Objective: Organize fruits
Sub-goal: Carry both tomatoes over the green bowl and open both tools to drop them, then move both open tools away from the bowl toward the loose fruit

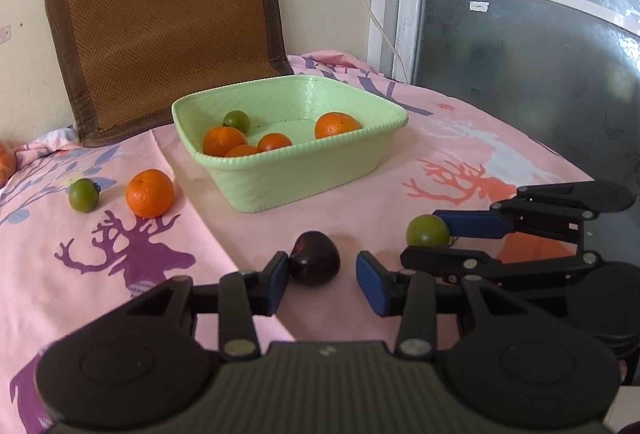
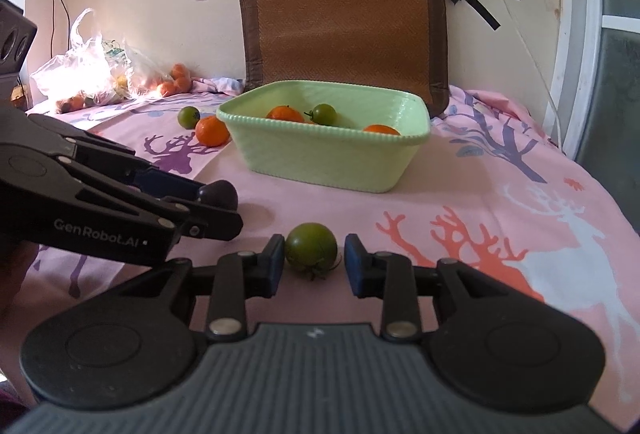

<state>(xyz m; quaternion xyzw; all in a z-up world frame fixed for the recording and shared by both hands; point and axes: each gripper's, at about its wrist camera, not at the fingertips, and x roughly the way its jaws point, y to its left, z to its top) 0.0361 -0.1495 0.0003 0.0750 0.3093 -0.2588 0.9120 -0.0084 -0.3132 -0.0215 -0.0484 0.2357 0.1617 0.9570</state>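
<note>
A light green basket (image 1: 304, 178) (image 2: 328, 162) stands on the pink cloth and holds several oranges (image 1: 337, 125) and a green tomato (image 1: 236, 120). My left gripper (image 1: 322, 280) is open around a dark purple fruit (image 1: 315, 258) lying on the cloth; its left pad touches the fruit. My right gripper (image 2: 314, 266) is open around a green tomato (image 2: 311, 246) on the cloth, its left pad touching it. That tomato (image 1: 428, 231) and the right gripper's fingers (image 1: 472, 225) show in the left wrist view. An orange (image 1: 150, 193) and a green tomato (image 1: 83, 195) lie left of the basket.
A brown woven cushion (image 1: 168, 14) leans on the wall behind the basket. Plastic bags with more fruit (image 2: 92, 74) sit at the back left. A white cable (image 2: 516, 18) hangs down the wall at the right, by a glass door (image 1: 520, 34). The cloth's right edge drops off.
</note>
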